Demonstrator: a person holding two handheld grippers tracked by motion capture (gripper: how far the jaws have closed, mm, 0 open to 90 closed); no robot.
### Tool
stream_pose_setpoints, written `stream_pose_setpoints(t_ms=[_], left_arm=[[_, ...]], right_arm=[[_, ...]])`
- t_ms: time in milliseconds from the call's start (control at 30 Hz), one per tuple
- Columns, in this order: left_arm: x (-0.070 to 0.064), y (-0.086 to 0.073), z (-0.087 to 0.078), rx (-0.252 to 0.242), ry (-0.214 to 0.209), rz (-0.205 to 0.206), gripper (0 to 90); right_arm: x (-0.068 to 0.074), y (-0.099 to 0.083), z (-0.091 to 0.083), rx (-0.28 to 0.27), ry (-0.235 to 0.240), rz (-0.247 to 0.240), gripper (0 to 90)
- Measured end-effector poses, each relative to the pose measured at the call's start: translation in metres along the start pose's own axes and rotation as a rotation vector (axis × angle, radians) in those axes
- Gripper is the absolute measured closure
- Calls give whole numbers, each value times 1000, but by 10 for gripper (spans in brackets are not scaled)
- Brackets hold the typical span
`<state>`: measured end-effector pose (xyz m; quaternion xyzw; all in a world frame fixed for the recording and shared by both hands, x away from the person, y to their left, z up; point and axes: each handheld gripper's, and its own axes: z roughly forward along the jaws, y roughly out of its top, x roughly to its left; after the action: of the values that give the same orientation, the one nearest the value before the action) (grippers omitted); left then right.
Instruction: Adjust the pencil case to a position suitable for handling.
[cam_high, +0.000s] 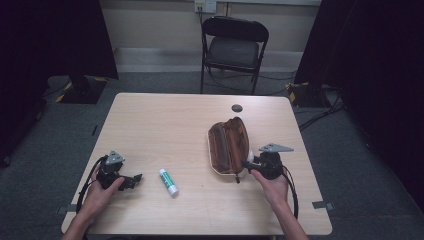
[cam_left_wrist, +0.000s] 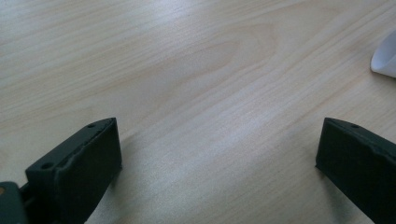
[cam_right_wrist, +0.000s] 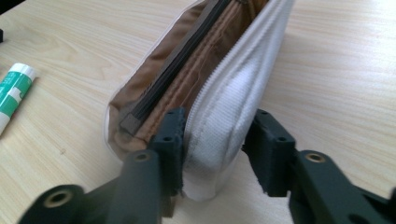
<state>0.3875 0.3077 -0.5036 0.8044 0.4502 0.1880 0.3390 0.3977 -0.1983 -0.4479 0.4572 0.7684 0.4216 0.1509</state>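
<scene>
An unzipped pencil case (cam_high: 227, 145) lies right of the table's middle; it is white outside with a brown lining (cam_right_wrist: 187, 70). My right gripper (cam_high: 248, 164) is at the case's near end. In the right gripper view one jaw is inside against the lining and the other outside, and my right gripper (cam_right_wrist: 217, 126) is shut on the white side wall (cam_right_wrist: 224, 107), which bulges between the jaws. A white and green glue stick (cam_high: 168, 181) (cam_right_wrist: 14, 91) lies on the table left of the case. My left gripper (cam_high: 136, 179) (cam_left_wrist: 219, 128) rests open on the bare wood, left of the glue stick.
The light wooden table (cam_high: 165, 125) has a small dark round disc (cam_high: 237, 108) near its far edge. A black folding chair (cam_high: 234, 47) stands beyond the table. A white rounded end (cam_left_wrist: 385, 58) shows at the right edge of the left gripper view.
</scene>
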Motion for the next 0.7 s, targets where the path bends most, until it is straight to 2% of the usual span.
stream_pose_setpoints(t_ms=[133, 400, 567, 667, 700], left_arm=[[0, 0, 0, 0, 0, 0, 0], [0, 0, 0, 0, 0, 0, 0], [0, 0, 0, 0, 0, 0, 0], [0, 0, 0, 0, 0, 0, 0], [0, 0, 0, 0, 0, 0, 0]], right_arm=[[-2, 0, -3, -12, 7, -10, 668], [-4, -1, -7, -9, 65, -35, 697], [2, -1, -8, 6, 111, -102, 695], [4, -1, -8, 10, 132, -113, 695], [7, -1, -8, 16, 159, -136, 693]])
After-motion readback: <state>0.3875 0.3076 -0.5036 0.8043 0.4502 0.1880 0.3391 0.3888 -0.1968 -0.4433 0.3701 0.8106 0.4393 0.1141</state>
